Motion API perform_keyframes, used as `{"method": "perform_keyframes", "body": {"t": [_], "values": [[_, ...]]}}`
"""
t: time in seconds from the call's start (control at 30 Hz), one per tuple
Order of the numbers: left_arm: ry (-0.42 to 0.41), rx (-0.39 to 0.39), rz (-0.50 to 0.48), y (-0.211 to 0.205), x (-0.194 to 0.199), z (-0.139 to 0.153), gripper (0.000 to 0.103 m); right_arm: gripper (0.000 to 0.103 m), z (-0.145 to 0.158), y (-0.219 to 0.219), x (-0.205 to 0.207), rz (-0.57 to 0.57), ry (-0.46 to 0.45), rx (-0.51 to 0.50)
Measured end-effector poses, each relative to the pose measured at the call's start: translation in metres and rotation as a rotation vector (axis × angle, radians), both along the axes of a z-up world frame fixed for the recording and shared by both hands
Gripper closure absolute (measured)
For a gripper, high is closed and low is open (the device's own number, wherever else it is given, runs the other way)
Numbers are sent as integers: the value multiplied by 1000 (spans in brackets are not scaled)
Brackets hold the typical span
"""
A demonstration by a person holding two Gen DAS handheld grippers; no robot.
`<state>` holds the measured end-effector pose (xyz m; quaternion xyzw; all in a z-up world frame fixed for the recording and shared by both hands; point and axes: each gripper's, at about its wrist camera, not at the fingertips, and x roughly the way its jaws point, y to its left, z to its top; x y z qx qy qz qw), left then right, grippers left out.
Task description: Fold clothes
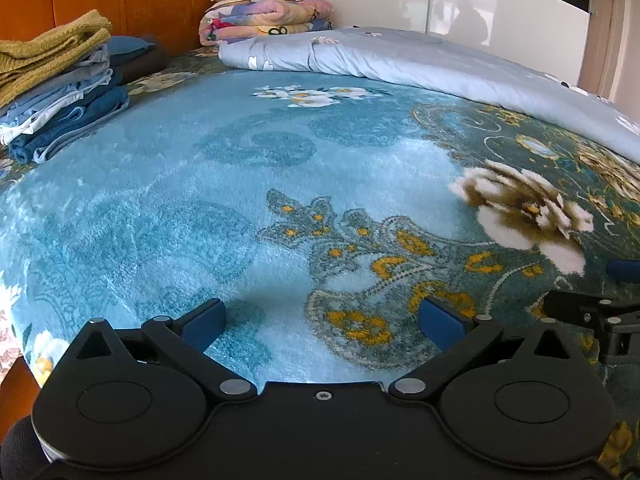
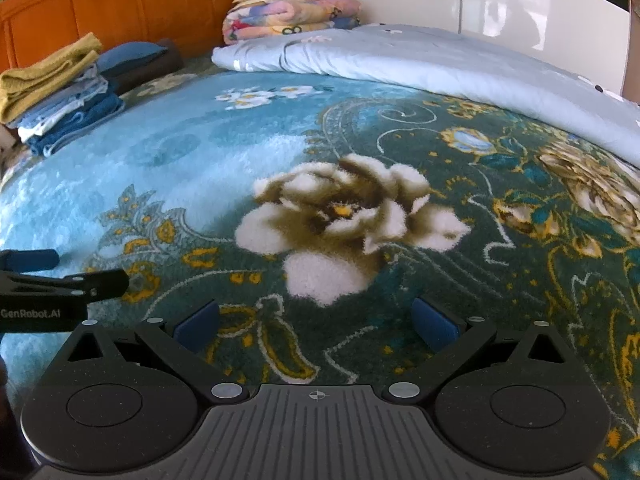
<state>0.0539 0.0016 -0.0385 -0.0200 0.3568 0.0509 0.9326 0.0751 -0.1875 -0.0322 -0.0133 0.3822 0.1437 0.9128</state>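
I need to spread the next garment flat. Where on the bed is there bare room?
The widest free patch is the blue plush blanket between the stack of folded clothes on the left and the pale duvet on the right. The headboard end is crowded: the stack, dark cushions and a floral quilt.

Right gripper (image 1: 618, 292) cut by frame edge in left view; left gripper (image 2: 40, 276) likewise in right view. Folded clothes stack (image 1: 52, 92) clipped at left edge.
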Motion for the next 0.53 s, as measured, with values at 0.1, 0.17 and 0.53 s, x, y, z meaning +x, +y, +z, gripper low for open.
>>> {"method": "perform_keyframes", "body": {"t": [0.1, 0.17, 0.53], "values": [[0, -3, 0, 0, 0, 0, 1, 0, 0, 0, 0, -3, 0, 2], [0, -1, 0, 0, 0, 0, 1, 0, 0, 1, 0, -2, -1, -3], [-1, -5, 0, 1, 0, 0, 1, 0, 0, 2, 0, 1, 0, -14]]}}
